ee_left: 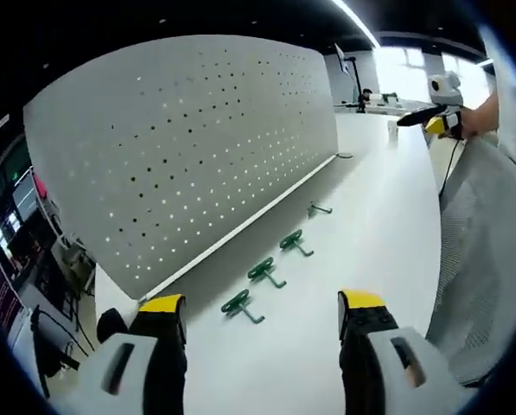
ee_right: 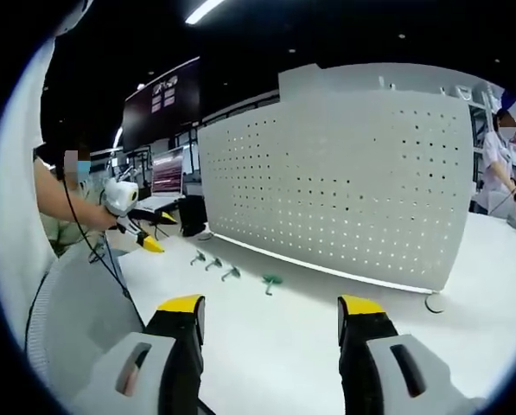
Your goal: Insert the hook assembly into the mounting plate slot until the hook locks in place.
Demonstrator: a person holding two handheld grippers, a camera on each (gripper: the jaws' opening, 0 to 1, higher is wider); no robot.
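Four green hooks (ee_left: 266, 272) lie in a row on the white bench (ee_left: 387, 242) before the upright pegboard (ee_left: 188, 147), handy for picking. Both the left gripper (ee_left: 262, 316) and right gripper (ee_right: 270, 316) hover with jaws wide, empty.

Light: ceiling strip lamps (ee_left: 354, 22) glowing overhead, window glare blowing out far end.
Shadows: soft, lying under pegboard (ee_left: 188, 147) edge.
Distortion: fisheye bending straight lines twd rim.
Focus: bkgd softening slightly.
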